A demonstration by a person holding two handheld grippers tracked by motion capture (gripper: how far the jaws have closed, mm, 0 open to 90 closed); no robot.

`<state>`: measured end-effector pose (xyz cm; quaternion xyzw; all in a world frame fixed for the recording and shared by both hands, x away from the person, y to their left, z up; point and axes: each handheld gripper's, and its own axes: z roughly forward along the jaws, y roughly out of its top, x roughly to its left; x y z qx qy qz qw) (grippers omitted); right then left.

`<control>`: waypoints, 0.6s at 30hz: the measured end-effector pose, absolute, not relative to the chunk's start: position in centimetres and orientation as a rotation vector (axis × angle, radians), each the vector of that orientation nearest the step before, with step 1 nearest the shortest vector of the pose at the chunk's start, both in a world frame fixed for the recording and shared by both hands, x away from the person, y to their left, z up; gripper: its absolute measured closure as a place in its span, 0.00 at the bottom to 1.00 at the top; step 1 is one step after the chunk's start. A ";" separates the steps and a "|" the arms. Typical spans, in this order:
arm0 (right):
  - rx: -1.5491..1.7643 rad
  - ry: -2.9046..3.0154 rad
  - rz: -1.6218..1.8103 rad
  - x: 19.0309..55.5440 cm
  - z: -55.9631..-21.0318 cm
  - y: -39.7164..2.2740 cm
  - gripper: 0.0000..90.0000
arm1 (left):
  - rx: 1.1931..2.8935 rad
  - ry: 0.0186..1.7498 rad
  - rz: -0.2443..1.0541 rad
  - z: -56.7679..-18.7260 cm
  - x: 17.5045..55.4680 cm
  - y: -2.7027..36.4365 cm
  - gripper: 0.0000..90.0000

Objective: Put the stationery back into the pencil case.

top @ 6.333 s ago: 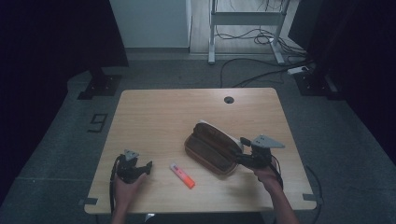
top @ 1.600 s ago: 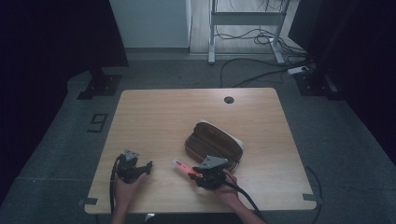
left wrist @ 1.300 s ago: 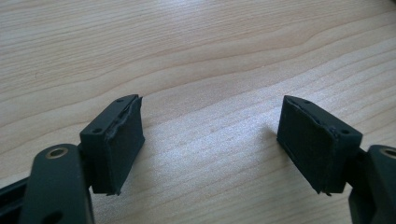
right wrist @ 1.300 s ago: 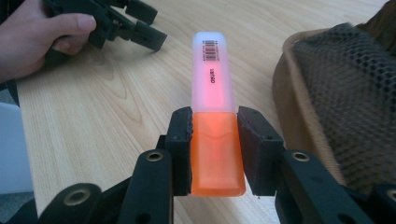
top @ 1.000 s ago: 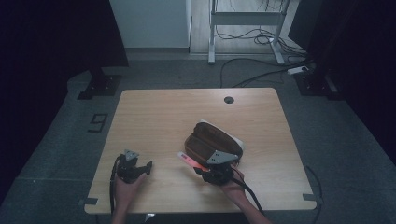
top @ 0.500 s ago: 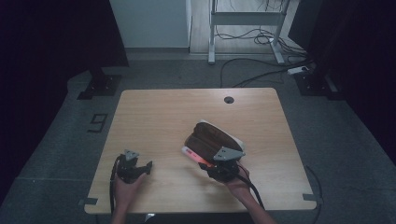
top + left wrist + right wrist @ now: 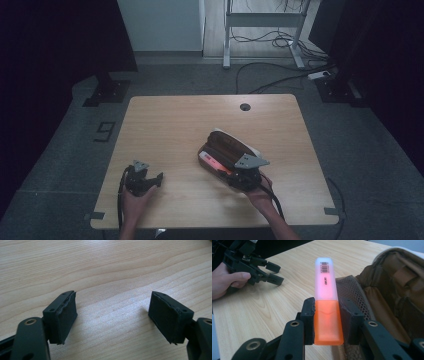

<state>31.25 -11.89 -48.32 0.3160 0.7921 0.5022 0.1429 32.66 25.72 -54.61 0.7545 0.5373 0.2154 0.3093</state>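
Pale wood surface carries an open brown pencil case. Right gripper clamps an orange highlighter by its orange end, long axis pointing forward, hovering at the case's mesh edge; left gripper rests well apart, jaws wide and empty

We see an orange highlighter with a frosted cap, clamped at its orange body, cap reaching over the open brown pencil case's mesh edge.
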 end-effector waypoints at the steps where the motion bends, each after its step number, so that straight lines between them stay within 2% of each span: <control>1: 0.916 2.275 1.450 31.3 -48.2 -12.1 0.73 | 1.994 1.420 0.569 -54.6 32.7 25.7 0.25; 18: 0.956 2.218 1.455 31.9 -47.6 -13.7 0.73 | 1.995 1.418 0.568 -54.6 32.7 25.7 0.25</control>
